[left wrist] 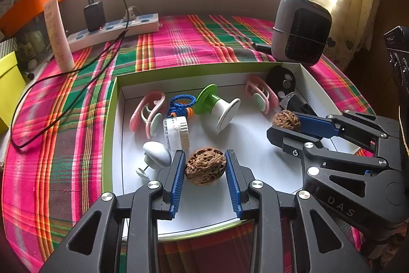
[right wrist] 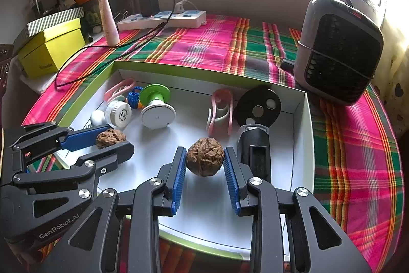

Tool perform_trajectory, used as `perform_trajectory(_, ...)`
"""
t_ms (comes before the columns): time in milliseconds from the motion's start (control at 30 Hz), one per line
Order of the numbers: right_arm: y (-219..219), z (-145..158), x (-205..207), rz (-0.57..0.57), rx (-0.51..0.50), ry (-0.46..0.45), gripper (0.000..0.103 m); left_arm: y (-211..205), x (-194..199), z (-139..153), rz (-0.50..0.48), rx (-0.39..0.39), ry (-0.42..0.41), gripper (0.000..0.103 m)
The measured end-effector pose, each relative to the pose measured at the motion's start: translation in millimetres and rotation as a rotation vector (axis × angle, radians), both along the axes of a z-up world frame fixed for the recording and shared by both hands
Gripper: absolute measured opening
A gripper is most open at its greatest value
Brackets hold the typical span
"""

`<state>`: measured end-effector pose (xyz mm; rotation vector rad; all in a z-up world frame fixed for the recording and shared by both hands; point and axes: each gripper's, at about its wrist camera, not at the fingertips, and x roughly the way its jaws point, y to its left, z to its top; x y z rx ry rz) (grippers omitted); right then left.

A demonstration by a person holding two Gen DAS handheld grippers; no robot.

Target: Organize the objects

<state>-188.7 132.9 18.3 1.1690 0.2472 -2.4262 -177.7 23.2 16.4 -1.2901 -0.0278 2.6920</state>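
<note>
Both grippers each pinch 1 walnut over the white tray (left wrist: 255,155): left gripper (left wrist: 205,166) clamped on its walnut (left wrist: 205,166), right gripper (right wrist: 205,160) clamped on the other walnut (right wrist: 205,156).

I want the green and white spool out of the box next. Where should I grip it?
Grip the spool by its narrow waist between the green and white discs, coming from above with the fingers across the axis. It lies tipped on its side, leaving the waist exposed.
</note>
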Motion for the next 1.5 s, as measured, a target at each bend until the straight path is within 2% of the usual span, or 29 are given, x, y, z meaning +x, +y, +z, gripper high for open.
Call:
perform_trajectory(300, 1, 3, 2, -0.005, -0.012, 0.004, 0.031, 0, 0, 0, -0.001, 0.001, 0.001, 0.032)
perform_trajectory(633, 5, 9, 8, -0.027, -0.022, 0.014, 0.032, 1, 6, 3, 0.008, -0.003, 0.014, 0.044)
perform_trajectory(767, 7, 12, 13, -0.031, -0.041, 0.017, 0.044, 0, 12, 6, 0.031, -0.029, 0.029, 0.046)
perform_trajectory(1500, 20, 27, 67, -0.079, -0.077, 0.070, 0.044, -1, 64, 28, 0.091, -0.032, 0.087, 0.047)
